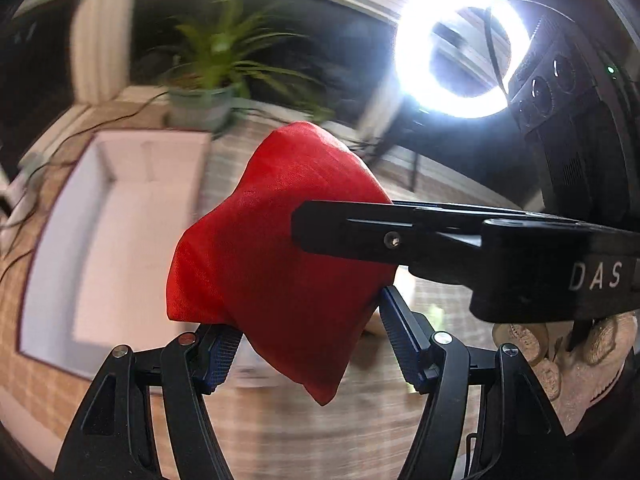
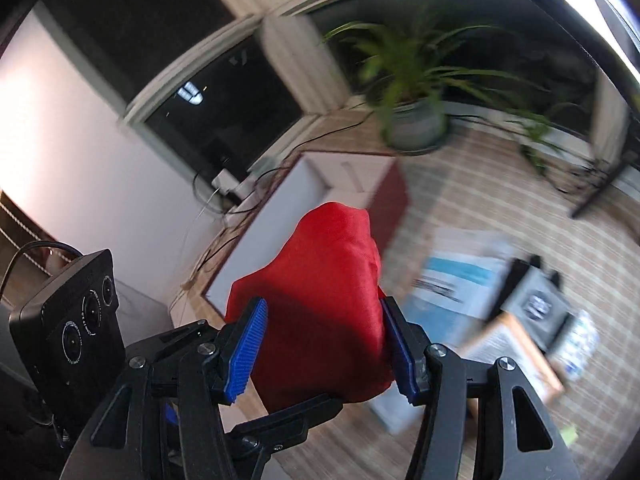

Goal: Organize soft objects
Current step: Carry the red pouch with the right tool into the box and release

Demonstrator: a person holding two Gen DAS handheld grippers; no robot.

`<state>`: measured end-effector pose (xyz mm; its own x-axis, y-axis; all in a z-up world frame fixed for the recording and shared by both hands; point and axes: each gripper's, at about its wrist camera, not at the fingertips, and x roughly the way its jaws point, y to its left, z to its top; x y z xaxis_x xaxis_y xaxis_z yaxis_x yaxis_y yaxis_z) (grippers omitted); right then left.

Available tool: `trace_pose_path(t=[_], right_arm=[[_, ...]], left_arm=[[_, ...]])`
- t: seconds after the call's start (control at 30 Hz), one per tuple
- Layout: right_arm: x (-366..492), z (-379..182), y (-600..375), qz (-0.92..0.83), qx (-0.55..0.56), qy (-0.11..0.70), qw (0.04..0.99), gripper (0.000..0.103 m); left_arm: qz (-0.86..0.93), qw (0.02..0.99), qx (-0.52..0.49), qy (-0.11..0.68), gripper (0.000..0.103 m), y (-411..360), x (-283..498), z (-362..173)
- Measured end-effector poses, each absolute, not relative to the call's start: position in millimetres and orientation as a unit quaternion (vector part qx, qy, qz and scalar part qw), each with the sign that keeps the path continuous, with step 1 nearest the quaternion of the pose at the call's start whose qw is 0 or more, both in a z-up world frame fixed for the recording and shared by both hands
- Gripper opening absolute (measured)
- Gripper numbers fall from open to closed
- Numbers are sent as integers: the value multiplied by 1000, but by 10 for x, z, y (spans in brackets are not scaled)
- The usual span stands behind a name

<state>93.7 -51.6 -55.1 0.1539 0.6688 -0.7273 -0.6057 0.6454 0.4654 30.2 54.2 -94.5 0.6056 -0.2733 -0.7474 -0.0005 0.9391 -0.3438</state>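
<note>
A red fabric cushion (image 1: 276, 248) hangs in the air, held from two sides. In the left wrist view it sits between the blue pads of my left gripper (image 1: 310, 332), which is shut on its lower part. One black finger (image 1: 352, 228) of my right gripper crosses it from the right. In the right wrist view the same cushion (image 2: 320, 292) fills the gap of my right gripper (image 2: 324, 346), whose blue pads press on both its sides. A left gripper finger (image 2: 288, 416) reaches in under it. Beyond the cushion lies an open white-lined box (image 1: 112, 240) (image 2: 280, 216) with dark red outer walls.
A checked cloth covers the table (image 2: 480, 192). A potted plant (image 1: 208, 92) stands behind the box and cables (image 1: 60, 148) run along its far side. A lit ring light (image 1: 460, 48) stands at the back right. Booklets (image 2: 460, 280) and a black item (image 2: 532, 304) lie right of the box.
</note>
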Motion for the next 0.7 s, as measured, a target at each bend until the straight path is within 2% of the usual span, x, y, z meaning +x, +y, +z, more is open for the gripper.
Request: trace_pose_path(t=[0.23, 0.5, 0.7], right_arm=[[1005, -820, 395, 437, 3, 521, 733, 53], [1079, -1011, 781, 430, -17, 531, 729, 53], [1099, -1056, 872, 425, -27, 531, 733, 54]], left_arm=[[-30, 870, -192, 453, 66, 1265, 240, -1200], [7, 856, -221, 468, 64, 1764, 314, -1493], [34, 861, -219, 458, 64, 1920, 255, -1491]])
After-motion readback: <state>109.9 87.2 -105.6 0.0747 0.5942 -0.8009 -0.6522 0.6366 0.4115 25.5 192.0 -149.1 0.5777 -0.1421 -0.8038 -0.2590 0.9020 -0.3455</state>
